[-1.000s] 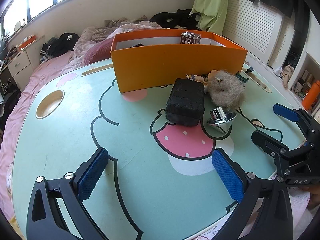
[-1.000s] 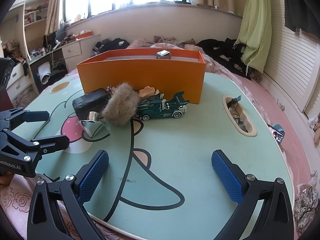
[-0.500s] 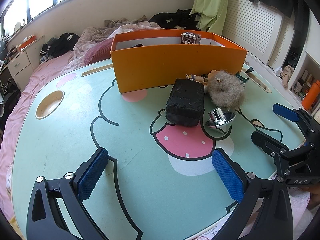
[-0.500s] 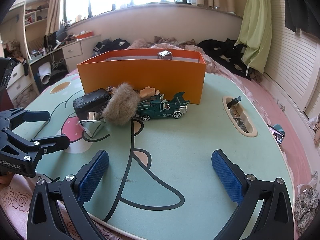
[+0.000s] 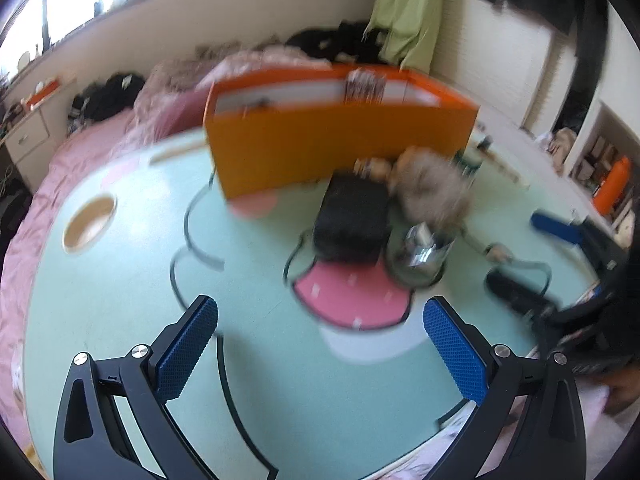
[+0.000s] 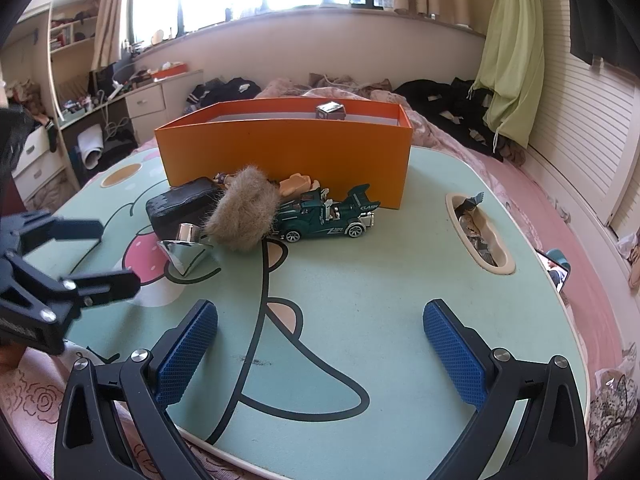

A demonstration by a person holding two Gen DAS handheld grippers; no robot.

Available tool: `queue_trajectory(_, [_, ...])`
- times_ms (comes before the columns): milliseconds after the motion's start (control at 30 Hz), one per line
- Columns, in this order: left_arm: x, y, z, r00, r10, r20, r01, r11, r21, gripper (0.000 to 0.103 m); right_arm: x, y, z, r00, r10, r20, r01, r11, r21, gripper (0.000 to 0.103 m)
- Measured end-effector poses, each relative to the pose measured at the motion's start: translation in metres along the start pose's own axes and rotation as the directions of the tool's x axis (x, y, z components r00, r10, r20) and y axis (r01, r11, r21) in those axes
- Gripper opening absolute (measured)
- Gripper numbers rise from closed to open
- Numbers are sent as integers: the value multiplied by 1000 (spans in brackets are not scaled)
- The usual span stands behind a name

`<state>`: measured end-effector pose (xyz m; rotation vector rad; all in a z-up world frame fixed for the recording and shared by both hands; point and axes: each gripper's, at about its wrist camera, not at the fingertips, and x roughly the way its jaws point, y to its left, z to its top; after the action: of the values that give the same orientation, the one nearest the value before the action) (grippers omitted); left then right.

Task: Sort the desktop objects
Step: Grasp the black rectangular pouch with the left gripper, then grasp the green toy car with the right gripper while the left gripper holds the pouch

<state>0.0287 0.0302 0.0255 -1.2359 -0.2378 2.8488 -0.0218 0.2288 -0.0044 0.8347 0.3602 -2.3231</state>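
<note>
An orange box [image 6: 286,160] stands at the back of the mint cartoon table [image 6: 380,280]; it also shows in the blurred left wrist view [image 5: 340,144]. In front of it lie a black case [image 6: 180,206], a shiny metal cone [image 6: 186,254], a furry tan ball [image 6: 244,214], a green toy car [image 6: 326,218] and a small figure [image 6: 298,184]. A small box [image 6: 330,111] sits inside the orange box. My left gripper [image 5: 320,344] is open and empty, short of the black case [image 5: 352,220] and cone [image 5: 420,244]. My right gripper [image 6: 320,344] is open and empty over the near table.
A round cup recess [image 5: 90,224] sits at the table's left, and an oval recess [image 6: 478,236] holding wrappers at its right. The table rests on a pink bed [image 6: 560,208] strewn with clothes. A phone [image 6: 554,270] lies by the right edge.
My left gripper has started moving; its view is now blurred and shifted toward the black case and cone. The right gripper has stayed in place. Both stay open.
</note>
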Motion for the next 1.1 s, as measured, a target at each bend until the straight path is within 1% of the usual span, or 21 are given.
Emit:
queue_trajectory(100, [-10, -6, 23, 997, -41, 67, 39, 999, 23, 103, 0, 0, 0, 1000, -1, 0, 1, 1000, 0, 103])
queue_trajectory(133, [-8, -8, 30, 996, -41, 76, 39, 999, 33, 98, 0, 0, 0, 1000, -1, 0, 1, 1000, 0, 103])
queue_trajectory(167, [-5, -9, 37, 997, -27, 75, 24, 999, 39, 87, 0, 0, 0, 1000, -1, 0, 1, 1000, 0, 103])
queue_trajectory(200, [4, -10, 44, 998, -11, 54, 8, 999, 43, 82, 0, 0, 0, 1000, -1, 0, 1, 1000, 1, 103])
queue_trajectory(233, [11, -11, 49, 999, -15, 33, 14, 999, 41, 77, 0, 0, 0, 1000, -1, 0, 1, 1000, 0, 103])
queue_trajectory(300, [26, -9, 53, 999, -50, -6, 50, 999, 18, 73, 0, 0, 0, 1000, -1, 0, 1, 1000, 1, 103])
queue_trajectory(333, [33, -8, 53, 998, -62, -28, 62, 998, 7, 67, 0, 0, 0, 1000, -1, 0, 1, 1000, 1, 103])
queue_trajectory(367, [40, -8, 51, 997, -67, -50, 67, 998, -3, 56, 0, 0, 0, 1000, -2, 0, 2, 1000, 1, 103])
queue_trajectory(400, [49, -6, 48, 994, -66, -84, 64, 998, -20, 49, 0, 0, 0, 1000, -2, 0, 2, 1000, 1, 103])
queue_trajectory(433, [51, -6, 47, 995, -55, -77, 54, 998, -18, 43, 1, 0, 0, 1000, -2, -2, 2, 1000, 1, 103])
queue_trajectory(467, [50, -7, 45, 996, -47, -77, 46, 999, -15, 41, 0, 1, 0, 1000, -2, 1, 2, 1000, -2, 103])
queue_trajectory(567, [48, -5, 41, 996, -51, -73, 49, 998, -30, 41, 0, 3, 2, 1000, 0, 1, 0, 1000, 0, 103])
queue_trajectory(700, [26, -2, 32, 998, -55, 8, 56, 998, -32, 41, 0, 4, 2, 1000, -5, 1, 5, 1000, 5, 103])
queue_trajectory(767, [15, 1, 24, 998, -52, 26, 52, 998, -35, 41, 0, 5, 3, 1000, -6, 2, 6, 1000, 4, 103])
queue_trajectory(900, [-2, 7, 0, 999, -23, 48, 25, 999, -39, 41, 0, 5, 3, 1000, -2, 2, 2, 1000, 5, 103])
queue_trajectory(967, [-5, 9, -9, 999, 1, 42, 1, 999, -41, 41, 1, 3, 7, 1000, 0, 0, 0, 1000, 13, 103])
queue_trajectory(1033, [-1, 11, -15, 1000, 6, 17, -5, 999, -36, 40, 0, -8, 13, 1000, -11, -10, 11, 997, 74, 103])
queue_trajectory(1100, [0, 13, -17, 1000, 3, 18, -2, 999, -41, 40, -2, -25, 24, 1000, 19, -2, -18, 986, 167, 103])
